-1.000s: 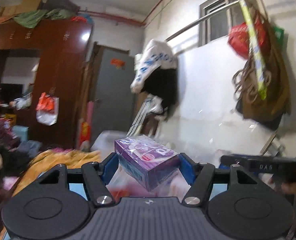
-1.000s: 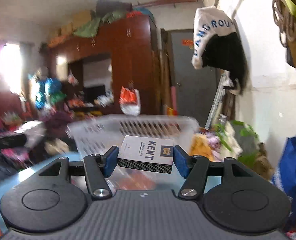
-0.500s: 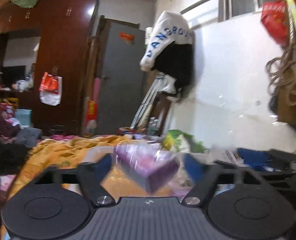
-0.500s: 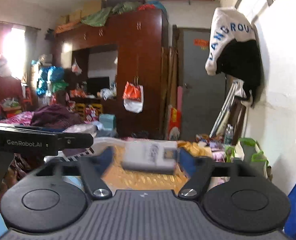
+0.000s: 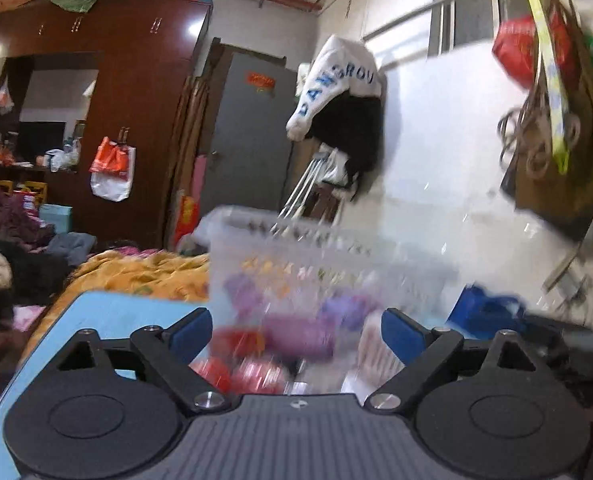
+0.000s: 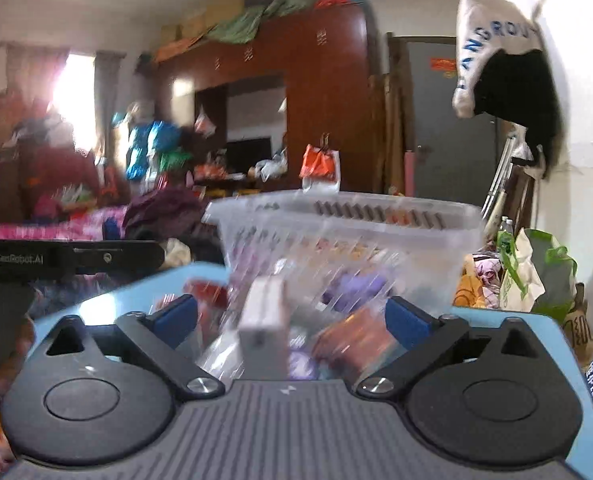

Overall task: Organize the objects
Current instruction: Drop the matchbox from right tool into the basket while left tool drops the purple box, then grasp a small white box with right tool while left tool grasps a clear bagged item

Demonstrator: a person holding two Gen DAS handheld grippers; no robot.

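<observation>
A clear plastic basket [image 5: 320,256] stands on the light blue table [image 5: 116,312], just ahead of both grippers; it also shows in the right wrist view [image 6: 416,232]. Blurred purple and red packets [image 5: 296,336] lie inside it. My left gripper [image 5: 296,332] is open and empty at the basket's near side. My right gripper [image 6: 292,320] is open; the white cigarette box [image 6: 264,328] hangs blurred between its jaws, apart from both pads, above the packets. The left gripper's black body [image 6: 68,256] shows at the left of the right wrist view.
A dark red wardrobe [image 5: 128,120] and grey door [image 5: 248,136] stand behind. An orange blanket [image 5: 136,272] lies beyond the table. Bags [image 6: 536,276] sit right of the table by the white wall. Clothes are piled at the left [image 6: 56,184].
Both grippers opened. The purple box left the left gripper and the white cigarette box left the right one. The basket has come back into view, close in front.
</observation>
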